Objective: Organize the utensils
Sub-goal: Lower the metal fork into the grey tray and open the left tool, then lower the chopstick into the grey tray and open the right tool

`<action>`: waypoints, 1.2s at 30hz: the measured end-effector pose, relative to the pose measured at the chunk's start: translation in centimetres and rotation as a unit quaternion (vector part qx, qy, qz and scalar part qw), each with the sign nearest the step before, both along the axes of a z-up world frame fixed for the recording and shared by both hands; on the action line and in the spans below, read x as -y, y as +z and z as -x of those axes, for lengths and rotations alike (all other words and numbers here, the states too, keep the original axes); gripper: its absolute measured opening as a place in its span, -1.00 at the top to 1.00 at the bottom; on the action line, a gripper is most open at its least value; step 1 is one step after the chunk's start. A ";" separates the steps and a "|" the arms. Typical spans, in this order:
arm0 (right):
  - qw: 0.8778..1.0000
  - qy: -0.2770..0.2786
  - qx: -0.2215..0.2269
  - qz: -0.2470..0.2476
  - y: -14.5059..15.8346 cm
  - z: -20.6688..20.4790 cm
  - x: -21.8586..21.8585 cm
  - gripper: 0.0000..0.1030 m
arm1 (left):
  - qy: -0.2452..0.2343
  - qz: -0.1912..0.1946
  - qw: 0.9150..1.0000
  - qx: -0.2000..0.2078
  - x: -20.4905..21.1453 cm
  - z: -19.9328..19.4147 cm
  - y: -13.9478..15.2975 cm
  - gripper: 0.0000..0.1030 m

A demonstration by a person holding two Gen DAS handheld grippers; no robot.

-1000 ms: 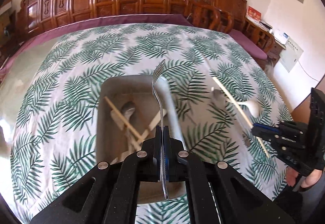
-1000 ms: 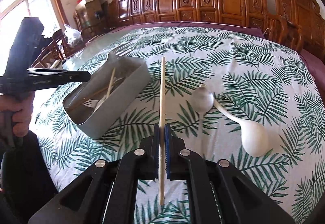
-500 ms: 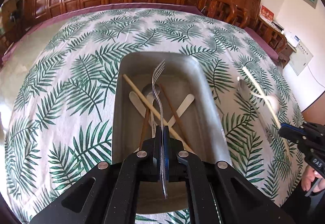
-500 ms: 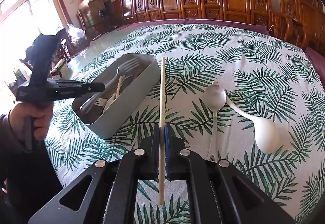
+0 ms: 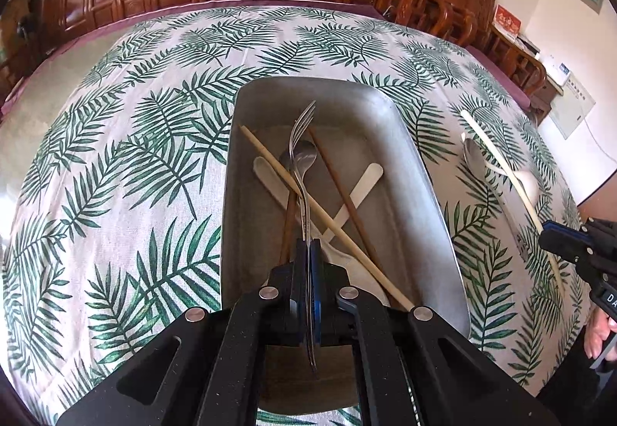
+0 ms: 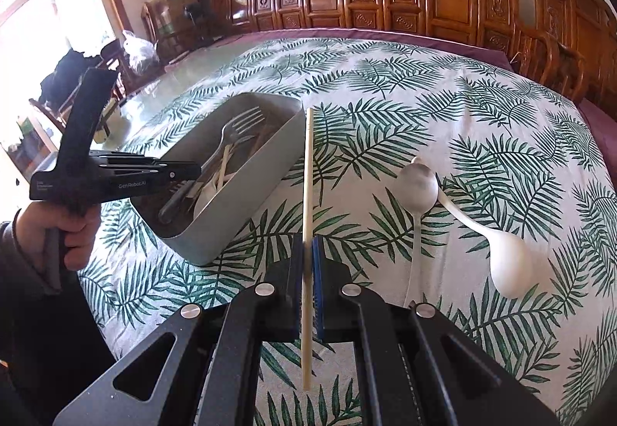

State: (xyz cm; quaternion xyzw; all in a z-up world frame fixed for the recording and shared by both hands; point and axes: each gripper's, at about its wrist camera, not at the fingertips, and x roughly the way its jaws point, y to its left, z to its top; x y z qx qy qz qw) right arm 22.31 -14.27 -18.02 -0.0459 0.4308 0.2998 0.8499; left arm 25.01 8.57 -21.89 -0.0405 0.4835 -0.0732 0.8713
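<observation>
The desk (image 6: 385,78) wears a palm-leaf cloth, and on it stands a long grey tray (image 5: 432,202) already holding several chopsticks, a metal spoon and pale plastic pieces lying crossed. The step in hand looks like dropping a fork (image 5: 302,140) into that tray: the left gripper (image 5: 308,271) has its jaws clamped on the fork's handle, low over the tray's near end. The fork's long axis runs along the tray's length, tines pointing toward the far end and tilted up. The next move likely calls for lowering a little and letting go so the fork lies lengthwise.

The right gripper (image 6: 306,264) waits just beside the tray, jaws closed on a pale chopstick (image 6: 307,171), which points away from the camera toward the far chairs. A metal spoon (image 6: 418,190) and a white spoon (image 6: 509,264) lie on the cloth, touching, not yet collected.
</observation>
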 end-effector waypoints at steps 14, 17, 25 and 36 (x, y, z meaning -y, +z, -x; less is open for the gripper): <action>1.000 0.011 -0.002 -0.008 1.5 0.0 -4.2 0.88 | 0.007 0.014 0.999 0.032 -1.2 0.4 2.2 0.97; 1.000 0.011 -0.006 -0.023 2.2 -0.3 -5.3 0.88 | 0.013 0.015 0.999 0.039 -1.8 0.4 2.7 0.95; 0.998 -0.011 -0.035 -0.058 2.0 -2.1 -7.9 0.88 | 0.043 0.003 0.996 0.073 -3.9 0.5 4.5 -0.07; 0.994 -0.033 -0.071 -0.081 0.0 -3.9 -11.0 0.88 | 0.095 0.000 0.991 0.098 -7.4 0.4 5.9 -0.72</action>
